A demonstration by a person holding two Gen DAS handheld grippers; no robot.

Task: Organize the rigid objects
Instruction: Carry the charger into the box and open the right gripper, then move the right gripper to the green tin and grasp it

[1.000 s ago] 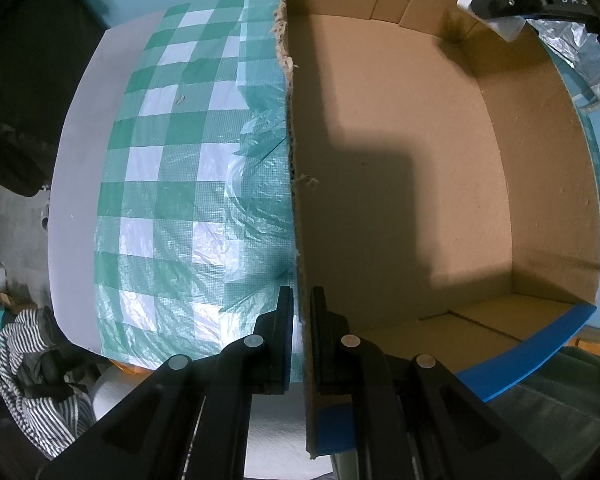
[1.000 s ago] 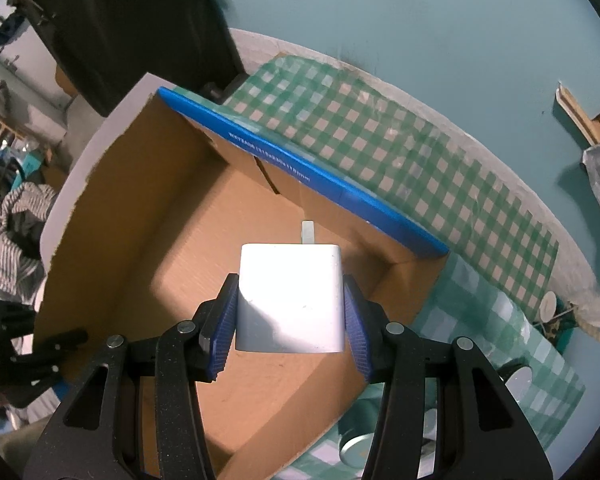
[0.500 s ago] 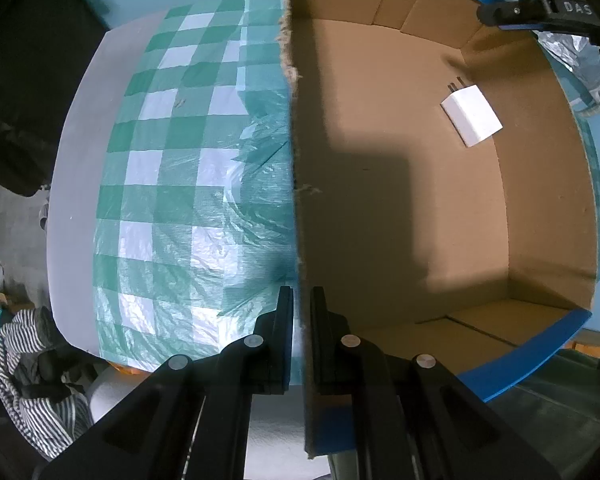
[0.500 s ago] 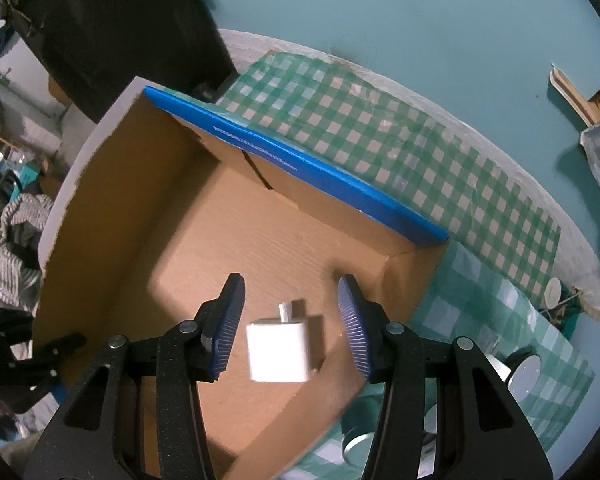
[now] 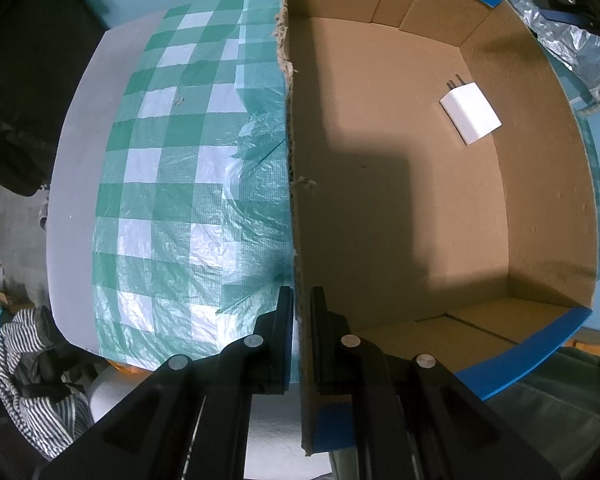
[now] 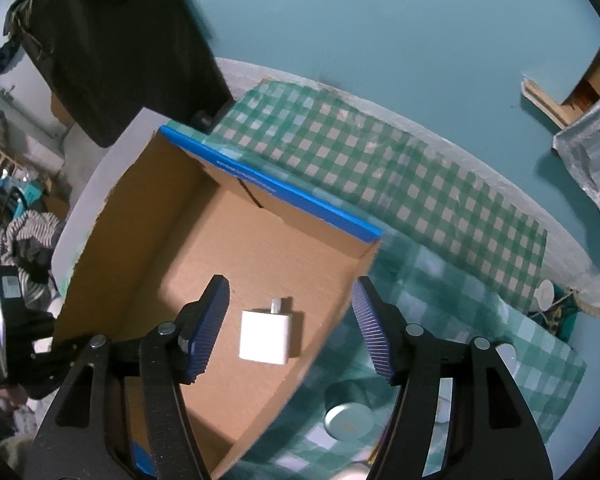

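On the tabletop's green checked cloth [image 5: 168, 208], the left gripper [image 5: 301, 334] pinched the near wall of the cardboard box [image 6: 172, 216], while the white charger [image 6: 266, 336] lay loose on the box floor beneath the right gripper [image 6: 290, 330], whose jaws had just been opening and stood spread, empty, beside a round tin [image 6: 350, 420].

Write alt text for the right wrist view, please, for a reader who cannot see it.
A white charger lies on the floor of an open cardboard box, below the open right gripper, whose jaws have just been opening. The box stands on a green checked cloth; a round metal lid lies outside it.
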